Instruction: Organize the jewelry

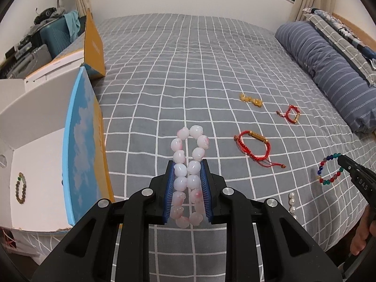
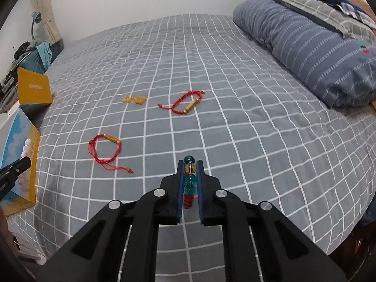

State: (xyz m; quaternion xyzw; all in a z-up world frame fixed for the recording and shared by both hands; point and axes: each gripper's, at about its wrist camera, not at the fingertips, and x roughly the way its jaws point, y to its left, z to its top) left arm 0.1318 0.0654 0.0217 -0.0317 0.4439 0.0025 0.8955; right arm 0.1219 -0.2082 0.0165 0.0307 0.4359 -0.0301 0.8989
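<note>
Keep both fingers clamped: left gripper (image 1: 188,188) on the pink bracelet (image 1: 189,164), right gripper (image 2: 190,183) on the coloured bracelet (image 2: 189,181) (thinly caught); carry them to the box (image 1: 35,164).

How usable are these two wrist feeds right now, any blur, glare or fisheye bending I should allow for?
Left wrist view: sharp, even soft light, dark corner vignette; the grid bedspread bows strongly at the edges; the pink bead bracelet in the left tool looks slightly washed out. Right wrist view: equally sharp; only a faint shadow under the nearer red cord bracelet.
</note>
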